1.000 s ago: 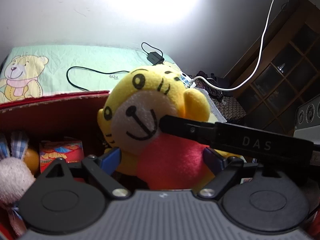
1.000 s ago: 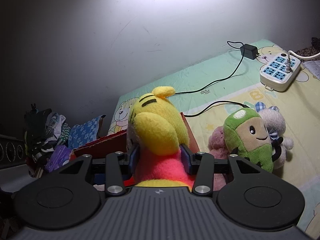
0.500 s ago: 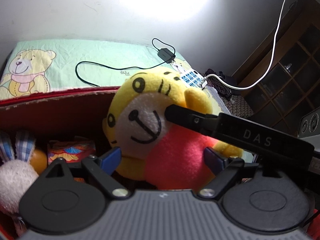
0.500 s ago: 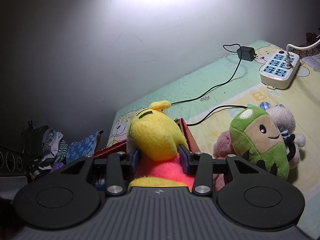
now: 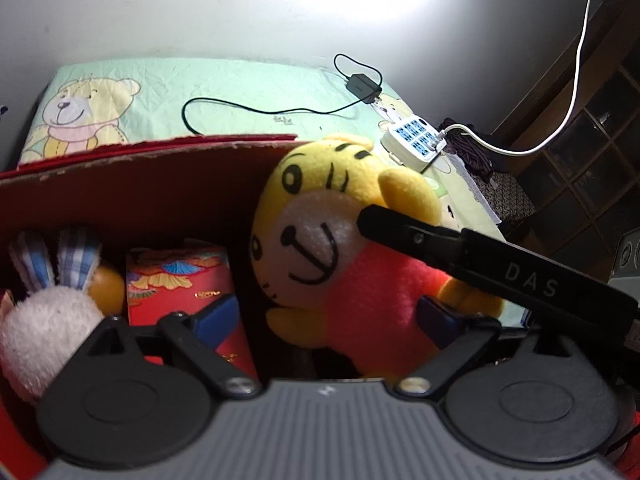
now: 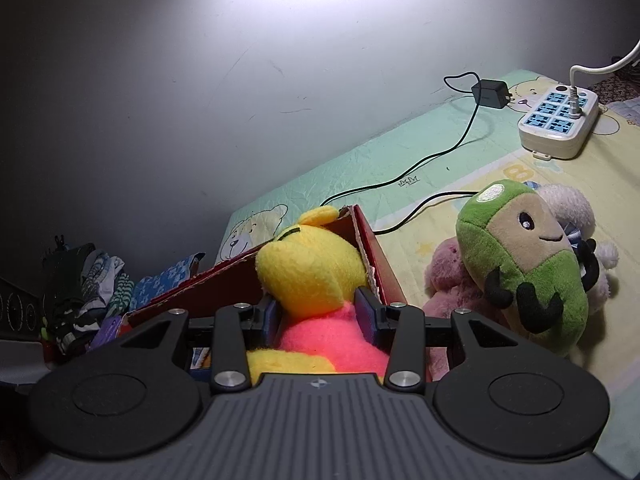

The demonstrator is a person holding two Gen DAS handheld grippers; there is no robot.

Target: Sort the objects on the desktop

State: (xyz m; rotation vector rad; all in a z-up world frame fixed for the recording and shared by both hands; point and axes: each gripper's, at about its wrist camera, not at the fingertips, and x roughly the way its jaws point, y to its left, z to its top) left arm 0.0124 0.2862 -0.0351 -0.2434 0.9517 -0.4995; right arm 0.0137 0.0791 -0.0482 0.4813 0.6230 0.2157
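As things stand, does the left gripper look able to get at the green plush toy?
Probably not: the left gripper sits open inside the red cardboard box, with the yellow tiger plush between it and the green plush toy.

The tiger plush (image 5: 340, 248) is fuzzy fleece, yellow and pink; the red box (image 5: 132, 184) is matt cardboard with a rough torn edge; the bunny plush (image 5: 44, 324) is shaggy white pile with checked woven ears; the mat (image 6: 420, 168) looks a creased, smooth printed sheet; the power strip (image 6: 558, 120) is glossy plastic; the green plush (image 6: 528, 256) is short nap cloth.
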